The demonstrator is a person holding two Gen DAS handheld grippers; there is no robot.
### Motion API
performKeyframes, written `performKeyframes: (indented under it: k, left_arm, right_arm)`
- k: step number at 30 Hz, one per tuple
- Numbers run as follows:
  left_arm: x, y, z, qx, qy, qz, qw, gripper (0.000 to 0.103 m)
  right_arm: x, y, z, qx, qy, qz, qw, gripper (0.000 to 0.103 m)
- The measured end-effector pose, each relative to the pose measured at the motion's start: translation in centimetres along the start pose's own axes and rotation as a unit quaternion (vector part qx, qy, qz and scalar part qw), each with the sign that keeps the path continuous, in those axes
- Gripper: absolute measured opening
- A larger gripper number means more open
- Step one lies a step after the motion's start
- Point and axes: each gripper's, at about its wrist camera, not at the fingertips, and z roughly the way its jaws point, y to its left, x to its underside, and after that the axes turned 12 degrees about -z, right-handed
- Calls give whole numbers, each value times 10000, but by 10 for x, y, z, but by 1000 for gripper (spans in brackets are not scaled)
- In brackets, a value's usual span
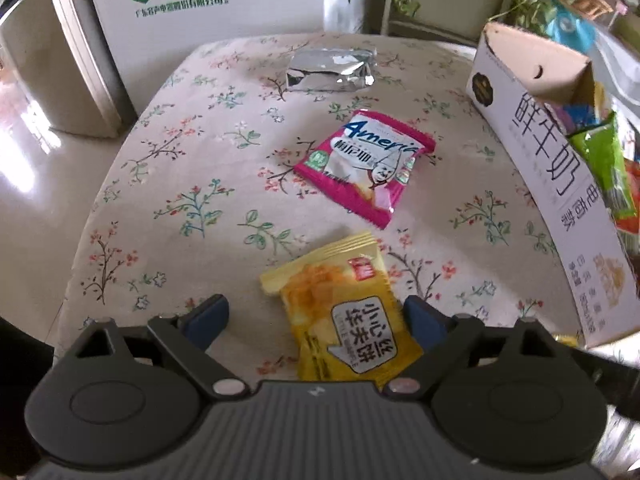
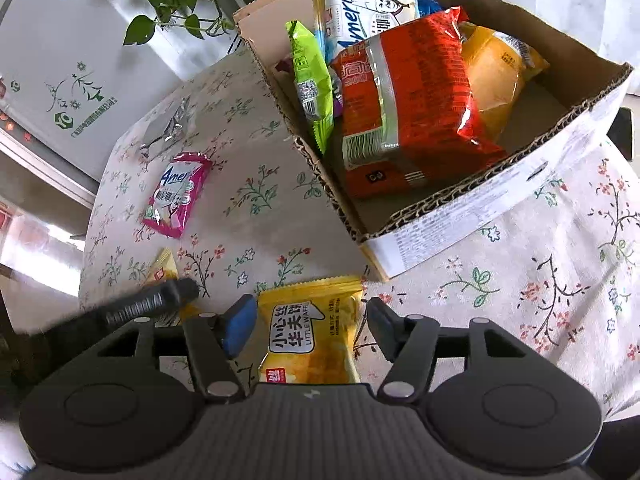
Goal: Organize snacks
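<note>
Two yellow waffle packets lie on the flowered tablecloth. One yellow packet rests between the fingers of my left gripper, close to the right finger, and the jaws stand wide and open. The other yellow packet lies flat between the fingers of my right gripper, whose pads do not press on it. A pink packet and a silver packet lie farther back. The cardboard box holds a red packet, a green packet and others.
The tablecloth drops off at the left to a shiny floor. A white appliance with a green logo and potted plants stand behind the table. A dark flat object lies right of the box.
</note>
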Motion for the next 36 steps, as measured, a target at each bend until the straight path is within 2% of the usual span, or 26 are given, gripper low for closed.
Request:
performKeyframes:
  k: [5,8,9,10,16,23,27,29,32,34,36]
  left_arm:
    - [3,15,-3,142,-175,210,9995,91]
    - [3,18,-2,197,-244,314,9990,94]
    - [3,17,0,230,-219,340,9989,98]
    - [4,15,1,258,-204,389,9987,103]
    - [3,16,3,349,-196,496,9980,103]
    - [5,17,3,403,-290,562,9972,103]
    - [4,15,3,406,-370,633,9965,103]
    - [2,14,4,424,-393,671,9961,102]
    - [2,14,4,460,-458,671,9956,96]
    - [2,13,0,547,-575,741,9941,73]
    - [2,11,-3,638,-605,792,9930,62]
  right_arm:
    - [-1,-1,2,40,24,6,10000,71]
    - [-1,-1,4,71,47,-13,10000,74]
    - [-1,1,5,103,38,-63,9999,75]
    - [-1,4,6,157,35,-141,9998,76]
    - [3,25,13,596,50,-802,9950,82]
    - [11,50,26,1332,45,-1633,9775,82]
    - [11,48,26,1337,12,-1599,9780,81]
    - [13,48,24,1336,-21,-1660,9770,77]
    - [15,50,23,1335,-78,-1754,9754,69]
    - [15,53,24,1307,-104,-1801,9749,64]
    - [15,56,24,1247,-128,-1843,9748,62]
